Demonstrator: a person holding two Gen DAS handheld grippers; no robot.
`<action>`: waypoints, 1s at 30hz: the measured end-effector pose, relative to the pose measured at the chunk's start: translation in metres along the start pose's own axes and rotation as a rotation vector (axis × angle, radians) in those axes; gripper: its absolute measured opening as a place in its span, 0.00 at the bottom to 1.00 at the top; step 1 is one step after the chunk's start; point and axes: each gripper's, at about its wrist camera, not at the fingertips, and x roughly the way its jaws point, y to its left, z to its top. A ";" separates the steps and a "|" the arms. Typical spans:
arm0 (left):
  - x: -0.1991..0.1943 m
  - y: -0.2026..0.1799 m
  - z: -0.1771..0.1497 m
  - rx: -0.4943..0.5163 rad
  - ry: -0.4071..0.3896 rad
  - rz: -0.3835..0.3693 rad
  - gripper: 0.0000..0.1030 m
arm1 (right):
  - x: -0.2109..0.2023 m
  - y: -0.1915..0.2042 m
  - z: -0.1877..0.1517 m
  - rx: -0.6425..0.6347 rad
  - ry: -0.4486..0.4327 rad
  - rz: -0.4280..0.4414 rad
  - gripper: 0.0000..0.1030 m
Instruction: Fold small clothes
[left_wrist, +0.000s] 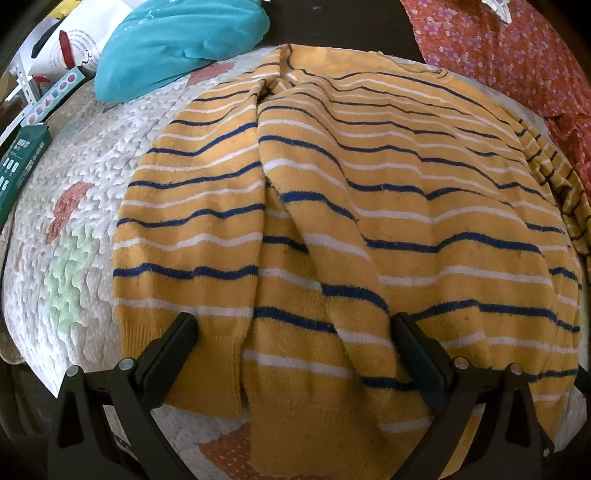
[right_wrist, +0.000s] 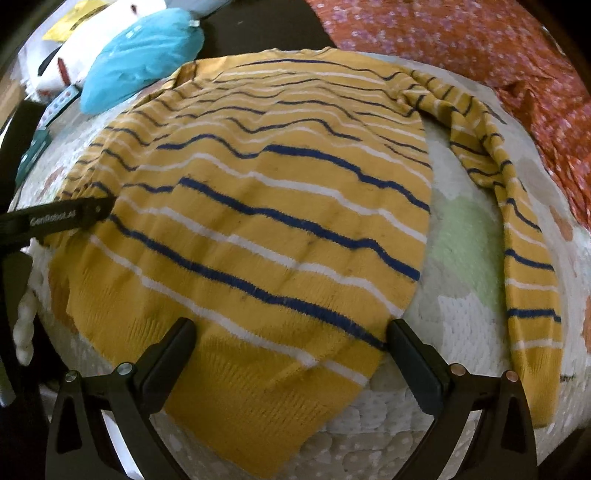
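On my right wrist view, white lettering reading "GenRobot.AI" runs along the black finger of my left claw (right_wrist: 70, 218) at the left edge. A green box (left_wrist: 22, 162) in my left view carries print too small to read.

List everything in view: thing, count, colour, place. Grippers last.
sweater: one, yellow with blue and white stripes, spread flat on the quilt; one sleeve folded over its body, the other sleeve lying out to the side
quilt: one, white with orange and green patches, under the sweater
teal garment: one, bunched at the quilt's far edge
floral cloth: one, orange-red, far side
green box: one, beside the quilt
left gripper: black, open, over the sweater's hem
right gripper: black, open, over the hem's other corner
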 end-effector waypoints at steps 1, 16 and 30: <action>0.000 -0.001 0.000 -0.005 0.000 0.004 1.00 | 0.000 0.000 0.000 -0.007 0.001 0.001 1.00; -0.001 0.005 -0.005 0.020 -0.044 -0.056 1.00 | 0.004 0.010 0.004 0.047 0.014 -0.067 1.00; 0.004 0.006 0.001 0.007 -0.036 -0.053 1.00 | 0.007 0.013 0.008 0.067 0.034 -0.101 1.00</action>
